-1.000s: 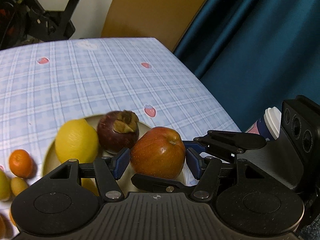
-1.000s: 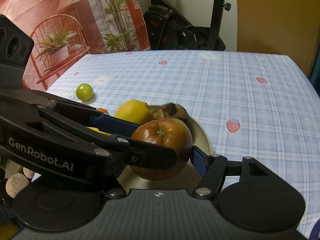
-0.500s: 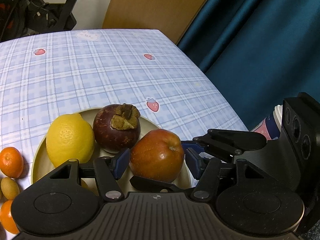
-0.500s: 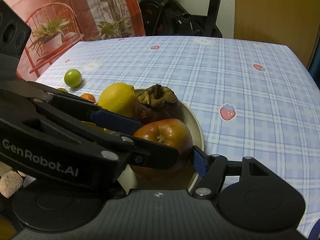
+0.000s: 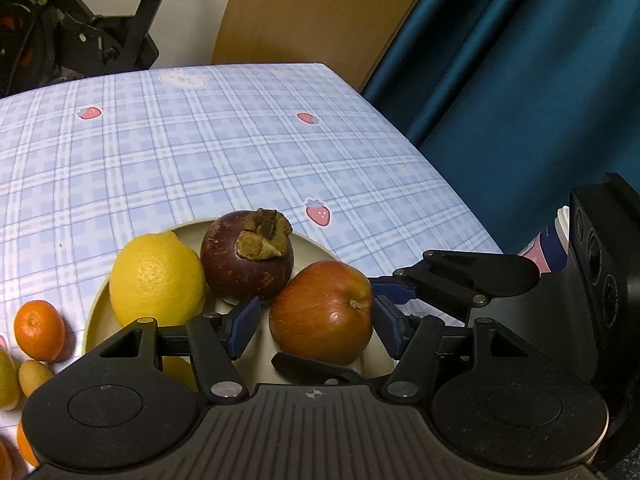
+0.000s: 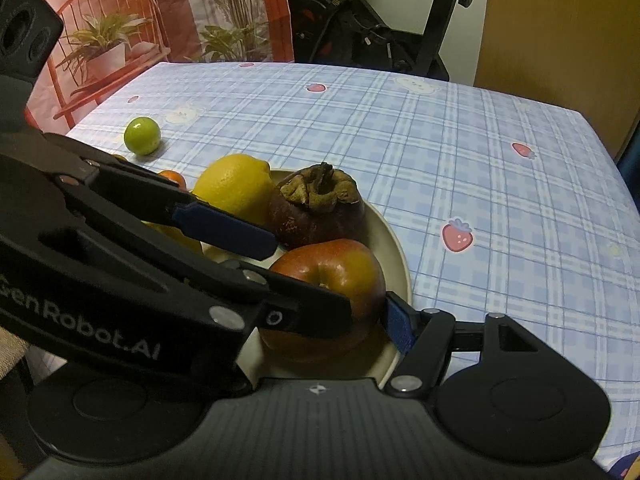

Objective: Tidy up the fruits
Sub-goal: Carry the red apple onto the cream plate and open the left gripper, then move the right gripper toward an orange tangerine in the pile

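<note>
A red apple (image 5: 320,312) (image 6: 340,268) is at the near side of a cream plate (image 5: 312,240) (image 6: 394,248); whether it rests on the plate I cannot tell. My right gripper (image 5: 324,320) (image 6: 326,312) is shut on it, one blue pad pressed on its right side, the other finger hidden. My left gripper (image 5: 316,322) (image 6: 310,278) straddles the same apple, open, with a sliver of plate showing beside its left pad. A lemon (image 5: 158,280) (image 6: 236,186) and a dark mangosteen (image 5: 246,268) (image 6: 316,212) lie further back on the plate.
A tangerine (image 5: 39,330) and small yellow fruits (image 5: 34,376) lie left of the plate. A green lime (image 6: 142,135) sits far left on the checked cloth. A cup (image 5: 554,248) stands beyond the table's right edge, by the blue curtain (image 5: 520,100).
The apple has rolled slightly, its stem now lower. A thin gap has appeared at the left gripper's left pad. In the right wrist view the mangosteen shows more.
</note>
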Demonstrator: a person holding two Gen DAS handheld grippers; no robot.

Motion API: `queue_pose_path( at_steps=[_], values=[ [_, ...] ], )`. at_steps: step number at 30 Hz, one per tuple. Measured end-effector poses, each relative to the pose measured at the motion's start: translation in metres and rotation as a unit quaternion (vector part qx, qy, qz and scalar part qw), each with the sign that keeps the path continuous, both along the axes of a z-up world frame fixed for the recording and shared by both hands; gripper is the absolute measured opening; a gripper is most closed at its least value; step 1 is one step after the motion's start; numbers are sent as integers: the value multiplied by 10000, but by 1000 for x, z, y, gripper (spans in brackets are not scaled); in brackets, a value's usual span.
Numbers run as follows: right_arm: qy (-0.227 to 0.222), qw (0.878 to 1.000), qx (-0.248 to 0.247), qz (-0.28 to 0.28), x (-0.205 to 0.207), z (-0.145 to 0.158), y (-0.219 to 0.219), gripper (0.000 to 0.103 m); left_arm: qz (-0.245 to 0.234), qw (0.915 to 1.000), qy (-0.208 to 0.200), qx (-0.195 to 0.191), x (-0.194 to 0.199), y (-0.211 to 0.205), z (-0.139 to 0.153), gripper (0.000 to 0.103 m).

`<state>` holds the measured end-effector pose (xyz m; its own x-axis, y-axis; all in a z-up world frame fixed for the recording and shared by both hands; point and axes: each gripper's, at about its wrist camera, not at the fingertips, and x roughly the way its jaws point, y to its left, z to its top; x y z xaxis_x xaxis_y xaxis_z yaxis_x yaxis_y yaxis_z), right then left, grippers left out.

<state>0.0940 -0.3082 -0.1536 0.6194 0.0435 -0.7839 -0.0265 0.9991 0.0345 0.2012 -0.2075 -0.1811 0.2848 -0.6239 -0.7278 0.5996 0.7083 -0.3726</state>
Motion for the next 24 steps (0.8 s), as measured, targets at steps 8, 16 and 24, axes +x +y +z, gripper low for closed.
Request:
queue_pose_path(
  at_steps=[8,16,24],
  values=[
    [-25,9999,-131,-19,-3,5,2,70,193,9997,-142,-51,-1,18,10,65],
    [-121,9996,-234,-58,-6,12,6,70,425,9984,-349,-102,-4,42,25,65],
    [-340,9987,-385,-64,-12,29,15,70,886,9947,-497,-170,-7,77,41,65]
  ],
)
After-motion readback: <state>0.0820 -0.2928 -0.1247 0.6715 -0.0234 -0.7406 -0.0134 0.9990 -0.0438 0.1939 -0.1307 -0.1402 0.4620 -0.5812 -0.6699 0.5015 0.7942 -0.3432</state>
